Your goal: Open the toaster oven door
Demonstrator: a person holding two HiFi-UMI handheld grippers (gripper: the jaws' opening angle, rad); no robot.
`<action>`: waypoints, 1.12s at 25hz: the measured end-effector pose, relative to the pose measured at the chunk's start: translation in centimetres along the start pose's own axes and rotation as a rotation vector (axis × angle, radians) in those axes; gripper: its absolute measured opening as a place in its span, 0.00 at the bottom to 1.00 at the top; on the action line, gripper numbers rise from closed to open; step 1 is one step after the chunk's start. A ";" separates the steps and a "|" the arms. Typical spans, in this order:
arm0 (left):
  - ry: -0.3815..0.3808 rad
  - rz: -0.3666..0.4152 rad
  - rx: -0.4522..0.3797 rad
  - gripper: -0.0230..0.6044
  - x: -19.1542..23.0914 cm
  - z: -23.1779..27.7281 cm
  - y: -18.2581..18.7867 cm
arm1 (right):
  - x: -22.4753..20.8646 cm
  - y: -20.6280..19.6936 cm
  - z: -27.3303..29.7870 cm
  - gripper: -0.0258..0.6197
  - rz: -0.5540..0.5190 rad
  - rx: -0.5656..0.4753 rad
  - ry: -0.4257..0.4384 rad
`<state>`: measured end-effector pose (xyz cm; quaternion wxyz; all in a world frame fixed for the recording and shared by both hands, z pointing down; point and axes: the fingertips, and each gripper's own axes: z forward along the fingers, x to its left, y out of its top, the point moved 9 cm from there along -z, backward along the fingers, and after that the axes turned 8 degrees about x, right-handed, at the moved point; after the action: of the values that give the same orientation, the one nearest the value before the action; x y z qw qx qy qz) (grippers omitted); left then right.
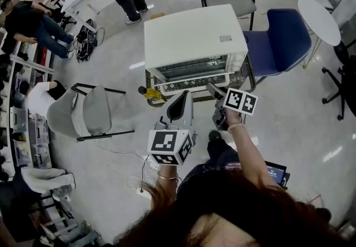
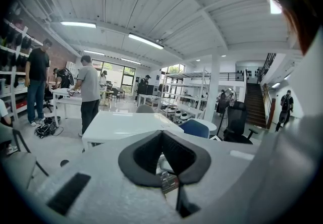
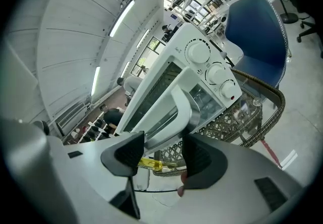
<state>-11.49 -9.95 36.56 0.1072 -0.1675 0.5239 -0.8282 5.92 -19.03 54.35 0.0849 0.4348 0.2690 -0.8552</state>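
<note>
Two tools in play, and the right tool [image 3: 161,155] is the one at the toaster oven [image 3: 166,66]. Its dark, finely ribbed pads are spread wide, and the door's handle [image 3: 182,104], a smooth white curved bar, sits just ahead of the gap and runs down into it. I can't tell if either pad touches it, but nothing is pinched.

The oven is a boxy white thing with a matte top right in front of that tool. The glass door [image 3: 156,92] looks shut, with wire racks showing through. Off to the tool's right are three round knobs [image 3: 198,51] stacked on the control panel. The oven stands on a woven wicker tabletop [image 3: 237,117] with a thick rounded rim. A small yellow object [image 3: 147,163] lies low, just past the pads, and a blue padded chair [image 3: 255,31] is beyond the oven on the right.

The left tool [image 2: 162,140] is pressed together at the tips with nothing in it, and it hangs short of the oven front, beside the right one.
</note>
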 end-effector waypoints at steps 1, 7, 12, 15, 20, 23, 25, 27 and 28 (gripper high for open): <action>0.000 -0.001 0.000 0.06 0.0 -0.1 0.0 | 0.0 -0.2 -0.1 0.39 0.000 0.002 -0.003; 0.000 -0.012 0.004 0.06 0.1 -0.8 -0.6 | -0.1 -1.2 -0.4 0.39 0.006 0.014 -0.025; 0.001 -0.023 0.007 0.06 0.1 -1.2 -1.4 | -0.5 -2.0 -0.5 0.39 0.006 0.023 -0.046; 0.006 -0.031 0.003 0.06 0.1 -1.4 -1.7 | -0.7 -2.5 -0.7 0.39 0.005 0.027 -0.059; 0.009 -0.037 0.005 0.06 0.1 -1.9 -2.1 | -0.7 -3.4 -1.1 0.39 0.002 0.038 -0.083; 0.011 -0.037 0.010 0.06 0.0 -2.2 -2.5 | -1.0 -4.2 -1.5 0.38 0.003 0.048 -0.099; 0.013 -0.042 0.012 0.06 0.1 -2.1 -2.8 | -1.3 -4.6 -1.5 0.38 0.005 0.055 -0.109; 0.012 -0.050 0.013 0.06 0.1 -2.1 -3.0 | -1.5 -4.8 -1.5 0.38 0.008 0.061 -0.117; 0.012 -0.052 0.015 0.06 0.2 -2.0 -3.1 | -1.6 -5.0 -1.5 0.37 0.009 0.063 -0.121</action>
<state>-12.44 -6.96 38.61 0.0839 -0.1754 0.5140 -0.8355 6.06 -14.18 56.79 0.0909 0.3860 0.2342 -0.8876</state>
